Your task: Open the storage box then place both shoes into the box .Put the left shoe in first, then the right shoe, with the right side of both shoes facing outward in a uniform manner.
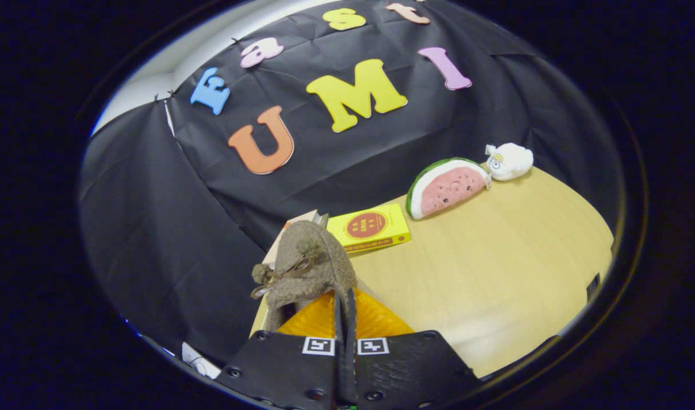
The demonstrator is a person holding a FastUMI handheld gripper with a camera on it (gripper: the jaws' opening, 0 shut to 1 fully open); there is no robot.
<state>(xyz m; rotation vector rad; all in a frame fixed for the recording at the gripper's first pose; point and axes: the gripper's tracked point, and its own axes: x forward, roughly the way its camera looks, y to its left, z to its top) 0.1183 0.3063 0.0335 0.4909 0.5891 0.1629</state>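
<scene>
The gripper [344, 319] has its two fingers [350, 324] drawn almost together, with only a thin dark slit between them. They pinch the rear edge of a fuzzy brown-grey shoe [307, 265], and both fingers press on that edge, so the shoe is held by the gripper. The shoe stands upright in the grip, its woolly upper rising just ahead of the fingers and leaning slightly to the left of them. A brown lace or bow [284, 272] with a small fuzzy bobble sits on the side of the shoe that faces left.

Directly under the shoe and around the fingers lies an orange ribbed surface [375, 322], which may be part of the storage box; whether it is the lid or the wall cannot be told. The shoe's lower part touches or hangs just above this orange surface; which one cannot be told.

Beyond the shoe, on the pale wooden worktop [495, 267], a yellow book [371, 228] with a red round mark lies flat, just beside another book or stack [310, 217] partly hidden behind the shoe. Further along the worktop's back edge a watermelon-slice plush [447, 187] stands against the black cloth wall [153, 228], and a small white plush toy [509, 161] lies just beside it, touching or nearly touching its tip.
</scene>
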